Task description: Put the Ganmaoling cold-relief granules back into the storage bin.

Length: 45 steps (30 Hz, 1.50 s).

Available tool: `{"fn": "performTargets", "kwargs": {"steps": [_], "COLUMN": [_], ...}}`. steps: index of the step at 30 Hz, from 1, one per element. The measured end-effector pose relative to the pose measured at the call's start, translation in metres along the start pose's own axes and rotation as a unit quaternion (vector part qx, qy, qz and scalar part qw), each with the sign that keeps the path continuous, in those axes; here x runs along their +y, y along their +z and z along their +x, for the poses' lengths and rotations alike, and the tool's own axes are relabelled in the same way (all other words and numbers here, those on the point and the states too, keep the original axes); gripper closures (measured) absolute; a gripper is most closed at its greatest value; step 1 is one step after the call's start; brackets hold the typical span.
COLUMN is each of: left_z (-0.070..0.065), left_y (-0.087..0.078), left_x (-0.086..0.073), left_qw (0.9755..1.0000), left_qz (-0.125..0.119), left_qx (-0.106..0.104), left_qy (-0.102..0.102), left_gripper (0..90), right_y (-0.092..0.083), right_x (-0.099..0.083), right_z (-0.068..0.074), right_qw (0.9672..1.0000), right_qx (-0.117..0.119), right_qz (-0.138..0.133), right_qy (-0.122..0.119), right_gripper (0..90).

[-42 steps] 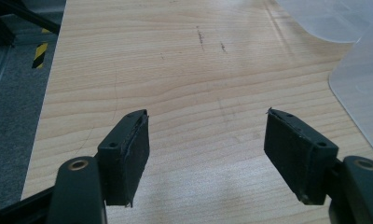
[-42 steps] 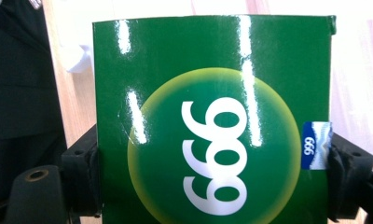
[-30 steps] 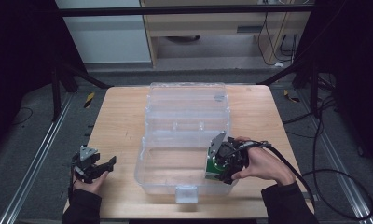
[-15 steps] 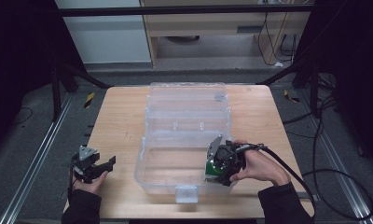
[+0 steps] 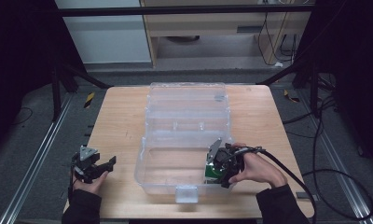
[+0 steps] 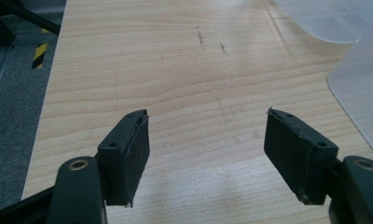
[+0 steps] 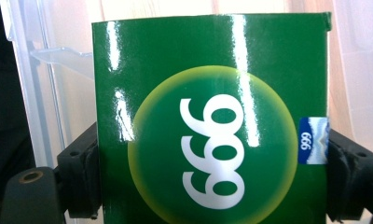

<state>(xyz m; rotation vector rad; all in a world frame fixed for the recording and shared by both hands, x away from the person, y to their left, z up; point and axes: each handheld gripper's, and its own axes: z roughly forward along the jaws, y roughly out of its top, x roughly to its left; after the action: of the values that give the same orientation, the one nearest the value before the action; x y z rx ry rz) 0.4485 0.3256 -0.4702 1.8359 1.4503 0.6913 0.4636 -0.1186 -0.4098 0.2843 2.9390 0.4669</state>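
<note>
Gripping a green box (image 7: 211, 121) marked 999, your right gripper (image 5: 220, 167) has both jaws pressed on its sides, low inside the clear plastic storage case (image 5: 152, 168). Your left gripper (image 6: 207, 158) rests jaws wide over bare wooden table (image 6: 175, 60), left of the case.

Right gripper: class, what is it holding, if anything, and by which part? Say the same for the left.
The right gripper holds a green box, jaws clamped on its two opposite side edges. The left gripper holds nothing, jaws apart above the table.
</note>
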Motion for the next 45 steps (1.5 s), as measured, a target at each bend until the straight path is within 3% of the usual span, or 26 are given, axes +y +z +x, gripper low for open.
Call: {"fn": "performTargets", "kwargs": {"steps": [7,14,15,18,22,23,24,27,28,29,30,31,32,33,34,36,37,39,40,42,44,45], "left_z": [0.000,0.000,0.000,0.000,0.000,0.000,-0.001,-0.001,-0.001,0.000,0.000,0.000,0.000,0.000,0.000,0.000,-0.001,0.000,0.000,0.000,0.000,0.000], "left_y": [0.000,0.001,0.001,0.000,0.000,0.000,0.001,0.001,0.001,0.001,0.001,0.002,0.002,0.002,0.002,0.002,0.002,0.002,0.002,0.002,0.002,0.002], "left_x": [0.000,0.000,0.000,0.000,0.000,0.000,0.000,0.000,0.000,0.000,0.000,0.000,0.000,-0.001,-0.001,-0.001,0.000,0.000,0.000,0.000,0.000,0.000], "left_qw": [1.0000,1.0000,1.0000,1.0000,1.0000,1.0000,1.0000,1.0000,1.0000,1.0000,1.0000,1.0000,1.0000,1.0000,1.0000,1.0000,1.0000,1.0000,1.0000,1.0000,1.0000,1.0000], "left_qz": [0.001,0.002,0.002,0.002,0.002,0.002,0.003,0.003,0.003,0.004,0.004,0.005,0.005,0.006,0.006,0.005,0.005,0.005,0.004,0.004,0.004,0.004], "left_qx": [0.000,0.001,0.000,0.000,0.000,0.000,-0.001,-0.001,-0.001,-0.001,0.000,-0.001,-0.001,-0.001,-0.001,-0.001,0.000,-0.001,-0.001,-0.001,-0.002,-0.002], "left_qy": [0.000,0.001,0.000,0.000,-0.001,-0.001,-0.001,-0.002,-0.002,-0.002,-0.002,-0.002,-0.002,-0.002,-0.002,-0.002,-0.002,-0.002,-0.003,-0.003,-0.003,-0.003], "left_gripper": [30.3,30.3,30.4,30.5,30.7,30.8,30.8,30.8,30.8,30.8,30.9,30.8,30.8,30.8,30.8,30.8,30.8,30.9,30.9,31.2,31.5,31.5], "right_y": [-0.001,-0.021,-0.028,-0.035,-0.056,-0.056,-0.064,-0.069,-0.069,-0.070,-0.071,-0.073,-0.073,-0.074,-0.074,-0.073,-0.070,-0.065,-0.061,-0.053,-0.046,-0.046], "right_x": [-0.002,-0.009,-0.011,-0.014,-0.025,-0.025,-0.035,-0.049,-0.049,-0.055,-0.061,-0.073,-0.073,-0.085,-0.085,-0.096,-0.106,-0.117,-0.122,-0.131,-0.139,-0.139], "right_z": [-0.001,-0.002,-0.001,0.000,0.001,0.001,-0.001,-0.003,-0.003,-0.004,-0.003,-0.003,-0.003,-0.002,-0.002,-0.004,-0.004,-0.005,-0.006,-0.008,-0.010,-0.010], "right_qw": [1.0000,0.9994,0.9983,0.9967,0.9883,0.9883,0.9811,0.9701,0.9701,0.9650,0.9593,0.9476,0.9476,0.9338,0.9338,0.9178,0.8979,0.8758,0.8680,0.8603,0.8491,0.8491], "right_qx": [-0.003,-0.014,-0.024,-0.034,-0.067,-0.067,-0.081,-0.106,-0.106,-0.115,-0.123,-0.134,-0.134,-0.148,-0.148,-0.160,-0.179,-0.198,-0.201,-0.211,-0.217,-0.217], "right_qz": [0.004,-0.030,-0.050,-0.069,-0.122,-0.122,-0.152,-0.180,-0.180,-0.193,-0.206,-0.236,-0.236,-0.259,-0.259,-0.283,-0.308,-0.328,-0.334,-0.331,-0.332,-0.332], "right_qy": [0.002,0.013,0.019,0.026,0.061,0.061,0.088,0.123,0.123,0.135,0.148,0.169,0.169,0.198,0.198,0.228,0.258,0.294,0.307,0.326,0.348,0.348], "right_gripper": [11.9,11.1,10.5,9.0,7.2,7.2,6.7,5.0,5.0,5.0,5.0,4.9,4.9,3.9,3.9,3.6,3.4,3.7,4.1,3.1,2.9,2.9]}}
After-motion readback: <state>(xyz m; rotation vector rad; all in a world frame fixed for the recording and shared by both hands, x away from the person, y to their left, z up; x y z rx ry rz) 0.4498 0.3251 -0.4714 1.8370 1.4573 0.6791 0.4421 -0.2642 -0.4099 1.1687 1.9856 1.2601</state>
